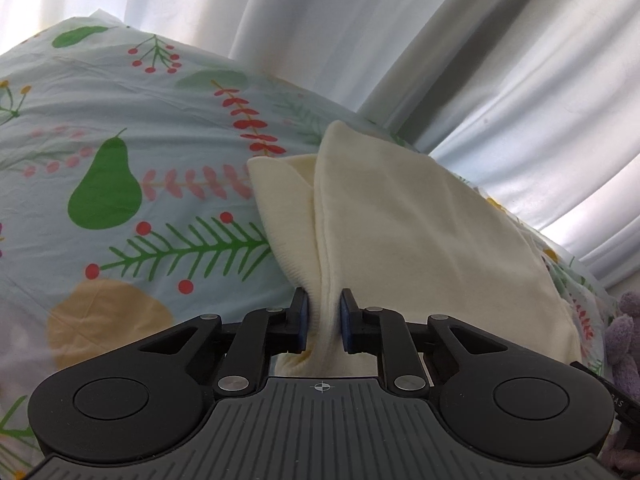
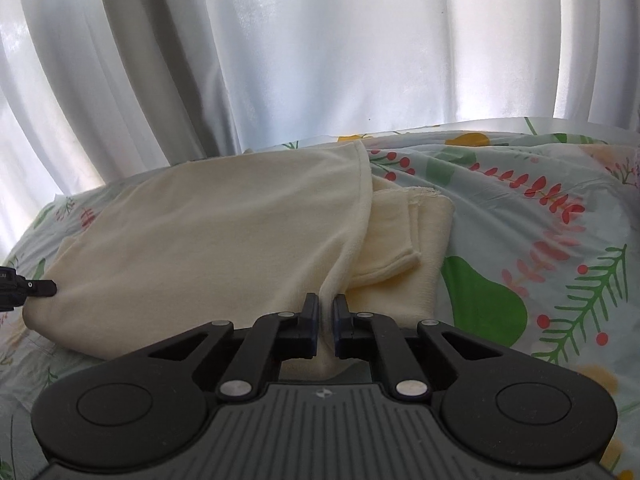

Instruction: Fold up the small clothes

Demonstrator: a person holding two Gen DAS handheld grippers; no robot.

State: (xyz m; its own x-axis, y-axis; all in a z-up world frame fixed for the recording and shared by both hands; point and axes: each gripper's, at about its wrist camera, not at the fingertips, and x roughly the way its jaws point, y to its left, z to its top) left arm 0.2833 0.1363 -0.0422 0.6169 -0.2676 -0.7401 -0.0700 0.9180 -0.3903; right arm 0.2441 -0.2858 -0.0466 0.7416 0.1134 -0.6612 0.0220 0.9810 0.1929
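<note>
on the patterned sheet (image 1: pixel 120 128), left claw (image 1: pixel 324 308) and right claw (image 2: pixel 327 312) (both nearly closed) pinch the cream garment (image 1: pixel 420 216).

A: Position of the garment (image 2: pixel 208 236)?
B: It lies on the bed sheet (image 2: pixel 520 220), folded layers stacked at its right side. The curtain (image 2: pixel 320 48) hangs behind, at the far edge.
A: Grippers?
B: Left gripper (image 1: pixel 324 316) at the near left edge, fabric between its pads. Right gripper (image 2: pixel 327 322) at the near right edge, fabric between its pads. A plush toy (image 1: pixel 624 344) sits right of the garment.
</note>
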